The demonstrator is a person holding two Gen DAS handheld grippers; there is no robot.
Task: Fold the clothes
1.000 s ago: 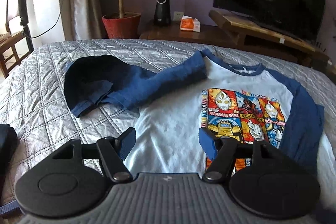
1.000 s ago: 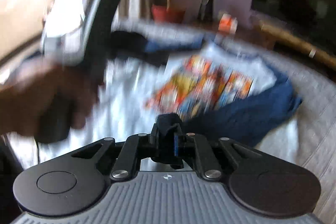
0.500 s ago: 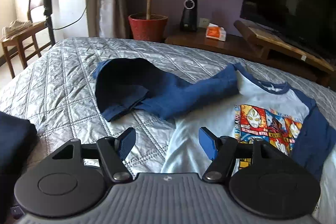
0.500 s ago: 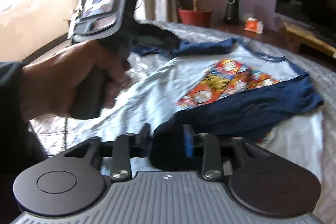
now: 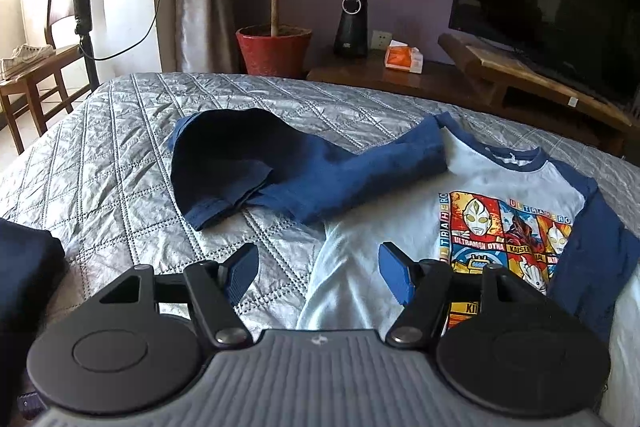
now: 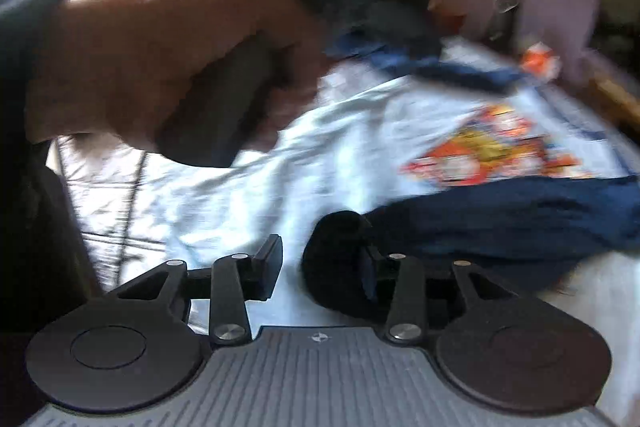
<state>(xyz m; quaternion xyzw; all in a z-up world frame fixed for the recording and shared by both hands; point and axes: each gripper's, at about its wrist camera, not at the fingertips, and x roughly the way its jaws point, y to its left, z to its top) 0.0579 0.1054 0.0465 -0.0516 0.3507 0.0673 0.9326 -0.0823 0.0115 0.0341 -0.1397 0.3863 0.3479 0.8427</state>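
We saw a white shirt (image 5: 384, 243) with blue sleeves and a cartoon print lying flat on a quilted grey bed (image 5: 120, 163). One sleeve (image 5: 304, 171) stretched out to the side; the other sleeve (image 6: 500, 223) lay folded across the chest. Our left gripper (image 5: 318, 273) hovered over the shirt's hem, its fingers about half open and empty. Our right gripper (image 6: 320, 273) had its fingers parted, the dark cuff sitting loosely between them (the view was blurred, but no pinch showed). To do this step well, we judged the cuff should drop flat before the outstretched sleeve was fetched.
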